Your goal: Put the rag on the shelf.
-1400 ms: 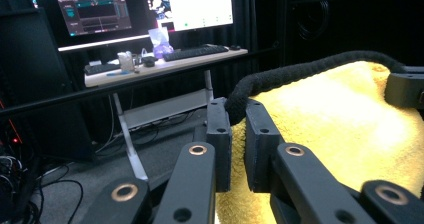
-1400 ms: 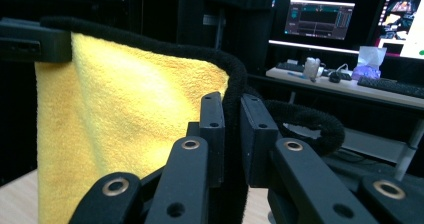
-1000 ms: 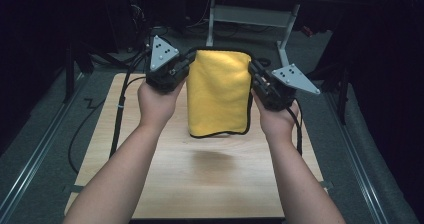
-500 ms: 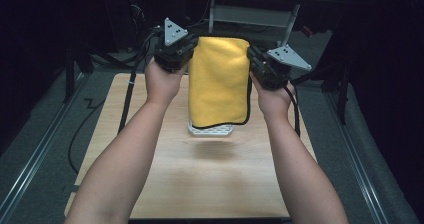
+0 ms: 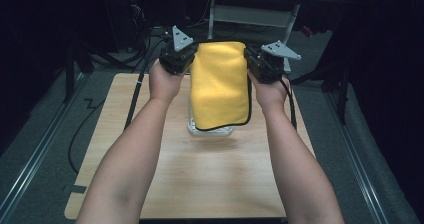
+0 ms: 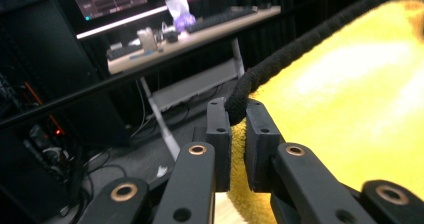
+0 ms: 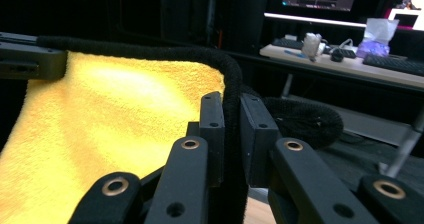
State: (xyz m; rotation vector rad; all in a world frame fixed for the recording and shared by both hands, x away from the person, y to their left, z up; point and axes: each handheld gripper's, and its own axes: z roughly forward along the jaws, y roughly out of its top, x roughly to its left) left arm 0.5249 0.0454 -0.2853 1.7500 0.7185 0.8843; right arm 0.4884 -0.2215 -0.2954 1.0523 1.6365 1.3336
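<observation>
Fingers (image 6: pixel 220 134) of both grippers clenched on yellow cloth (image 5: pixel 220 86) top corners, cloth hanging between them over clear container (image 5: pixel 210 130) on table (image 5: pixel 200 174). Keep top edge taut, hands level; lower evenly, centred over container.

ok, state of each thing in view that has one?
yellow cloth: folded, held up by its top corners, hanging over the container
left gripper: jaws shut on the cloth's black edge
right gripper: jaws shut on the black edge
clear container: on the table, mostly hidden behind the cloth
</observation>
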